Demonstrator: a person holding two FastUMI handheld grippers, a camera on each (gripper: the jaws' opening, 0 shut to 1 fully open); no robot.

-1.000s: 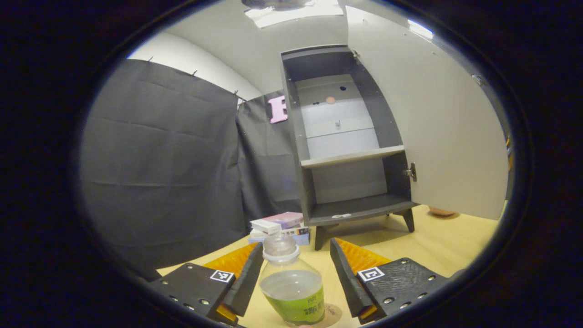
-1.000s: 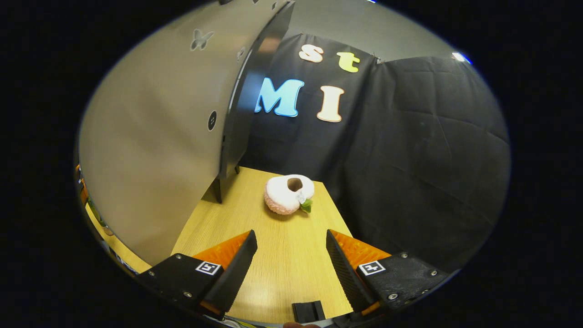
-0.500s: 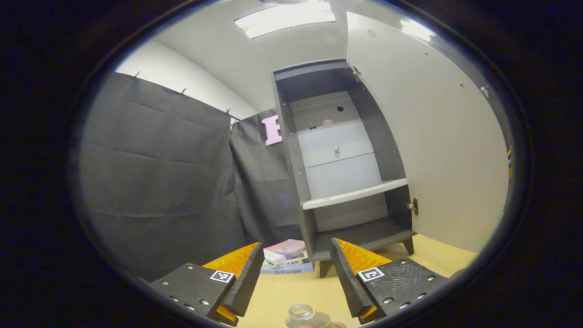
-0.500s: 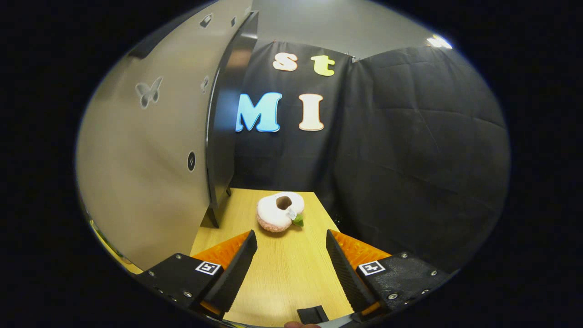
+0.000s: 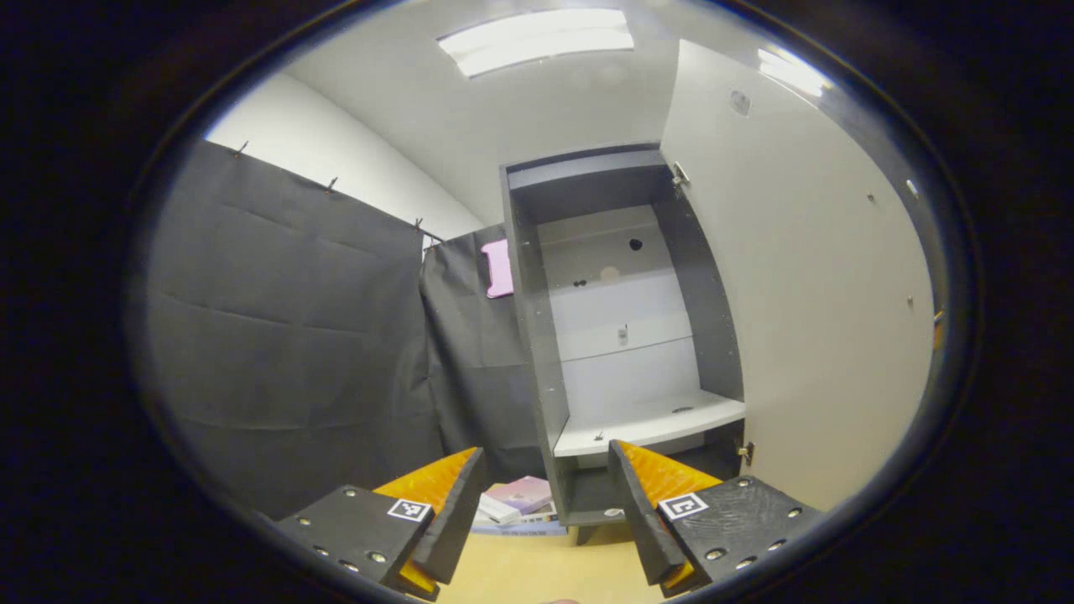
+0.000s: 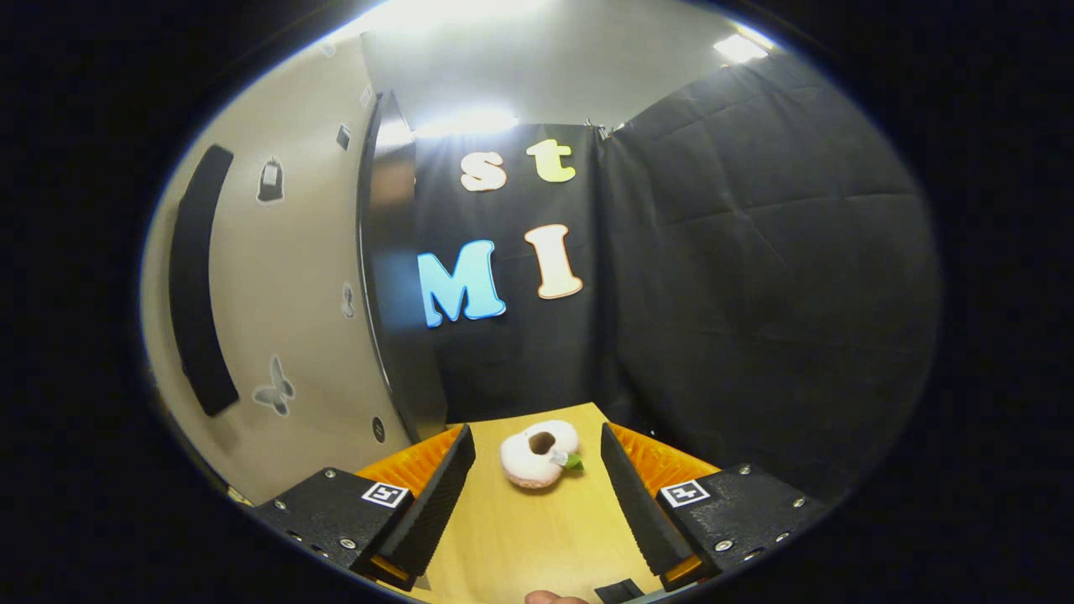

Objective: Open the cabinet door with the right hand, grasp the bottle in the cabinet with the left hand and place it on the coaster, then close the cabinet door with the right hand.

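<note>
In the left gripper view my left gripper (image 5: pixel 545 512) is open, raised and tilted up, with nothing between its fingers. Ahead of it stands the dark cabinet (image 5: pixel 617 335) with pale shelves and nothing on them. Its light door (image 5: pixel 822 285) is swung wide open on the right. In the right gripper view my right gripper (image 6: pixel 537 495) is open above the wooden table (image 6: pixel 520 545). To its left is the outer face of the cabinet door (image 6: pixel 277 319), with a long dark handle (image 6: pixel 195 285) and butterfly stickers.
A stack of books (image 5: pixel 516 510) lies at the cabinet's left foot. A pink plush toy (image 6: pixel 539 453) with a green leaf rests on the table ahead of the right gripper, near the black cloth wall. A small dark object (image 6: pixel 621 590) sits at that view's bottom edge.
The left gripper, open beside the bottle on its coaster, has lifted and tilted up; the bottle slid out of view below. The right gripper also rose and tilted up, showing more of the door.
</note>
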